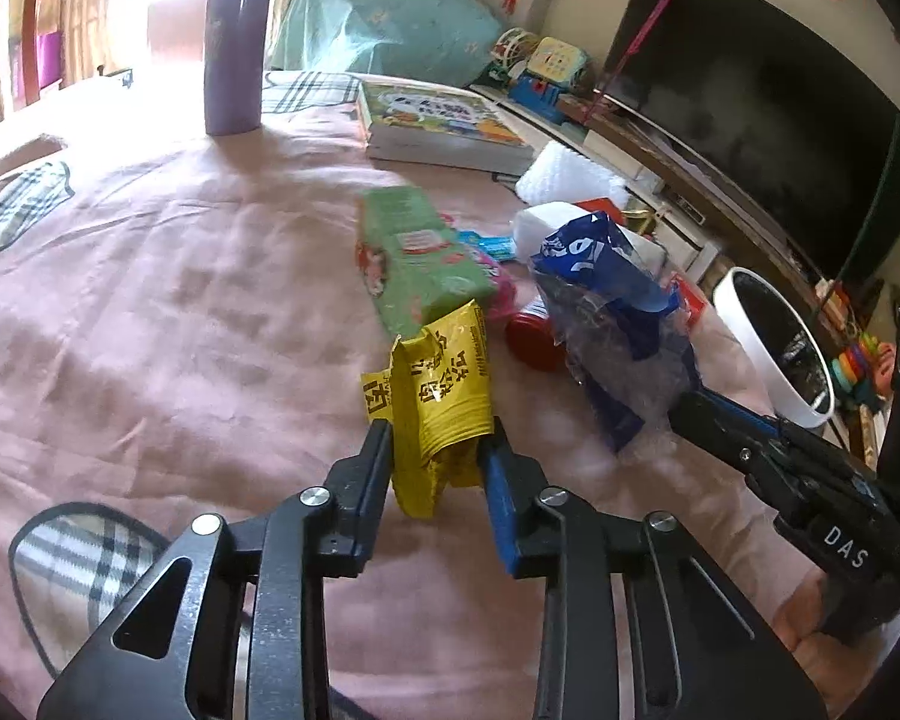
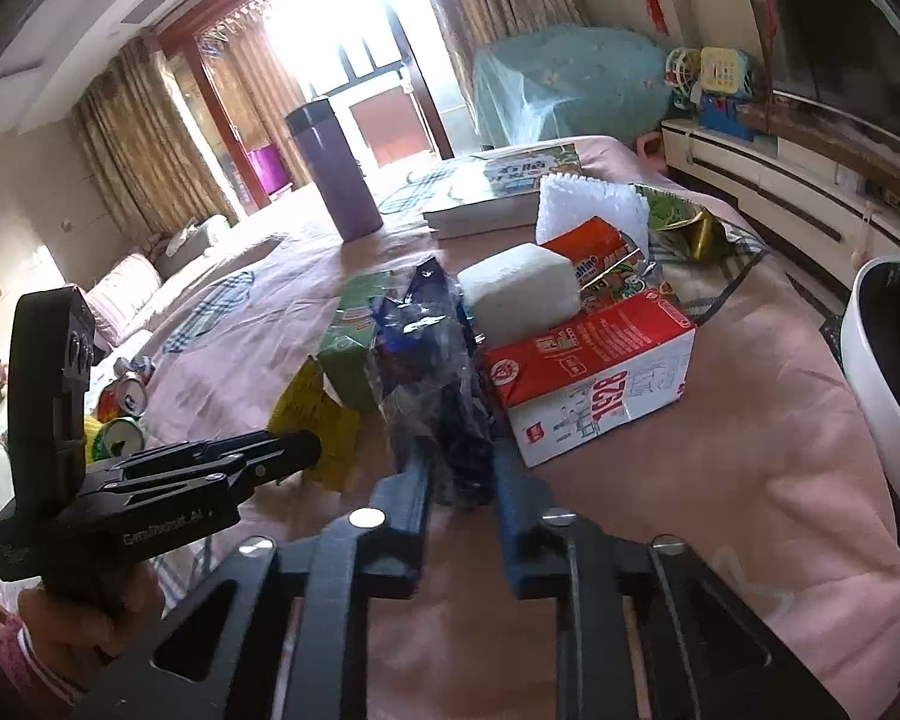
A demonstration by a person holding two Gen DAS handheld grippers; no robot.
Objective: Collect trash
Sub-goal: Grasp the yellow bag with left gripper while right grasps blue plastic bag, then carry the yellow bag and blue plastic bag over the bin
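My left gripper (image 1: 438,429) is shut on a crumpled yellow wrapper (image 1: 444,390), held just above the pink cloth; the wrapper also shows in the right wrist view (image 2: 318,420). My right gripper (image 2: 462,468) is shut on a crumpled blue and clear plastic bag (image 2: 432,372), which also shows in the left wrist view (image 1: 612,312). The white trash bin (image 1: 774,348) with a black liner stands at the right, beyond the table edge, and also shows in the right wrist view (image 2: 888,384).
On the pink-covered table (image 1: 168,276) lie a green box (image 1: 414,258), a red-and-white carton (image 2: 594,372), a white block (image 2: 519,294), an orange carton (image 2: 600,258), a red lid (image 1: 528,336), books (image 1: 444,126) and a purple flask (image 1: 234,42). Cans (image 2: 120,414) lie at left.
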